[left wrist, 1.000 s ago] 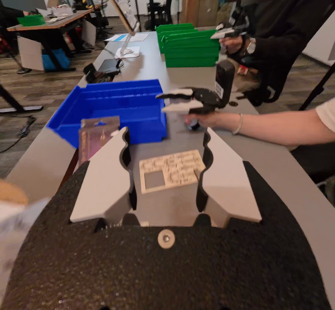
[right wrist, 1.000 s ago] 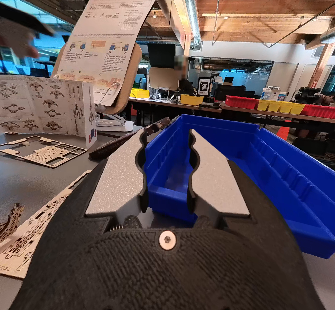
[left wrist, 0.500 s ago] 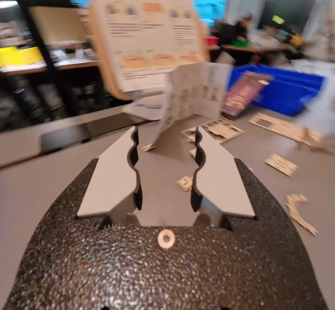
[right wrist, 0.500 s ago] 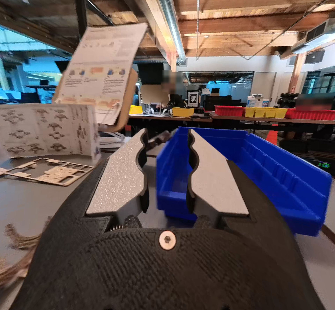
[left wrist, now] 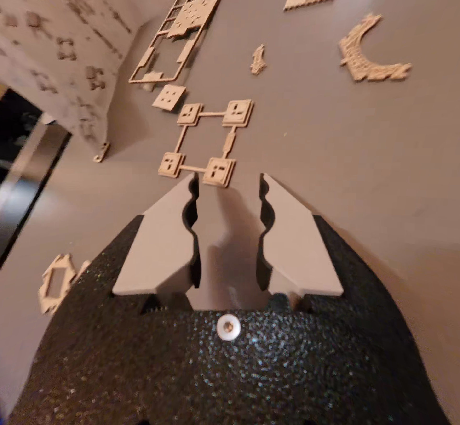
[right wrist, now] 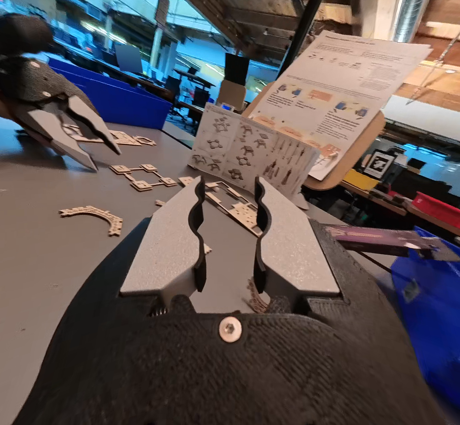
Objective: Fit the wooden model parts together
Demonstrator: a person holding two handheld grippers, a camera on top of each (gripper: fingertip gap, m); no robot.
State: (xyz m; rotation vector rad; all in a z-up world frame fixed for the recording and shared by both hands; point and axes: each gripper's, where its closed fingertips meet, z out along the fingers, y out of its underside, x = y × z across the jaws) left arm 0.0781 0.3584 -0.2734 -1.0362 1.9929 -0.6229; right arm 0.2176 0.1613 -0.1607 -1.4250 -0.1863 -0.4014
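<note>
While the left gripper [left wrist: 229,178] has swung down from the blue bin, it hangs spread, empty, square frame part [left wrist: 207,142] at 12 o'clock, near | right gripper [right wrist: 230,181] spread, empty; curved part [right wrist: 95,217] at 10 o'clock | judged: pick imminent, nothing joined | blurred: leaflet [left wrist: 49,40]; frame slots indistinct.
</note>
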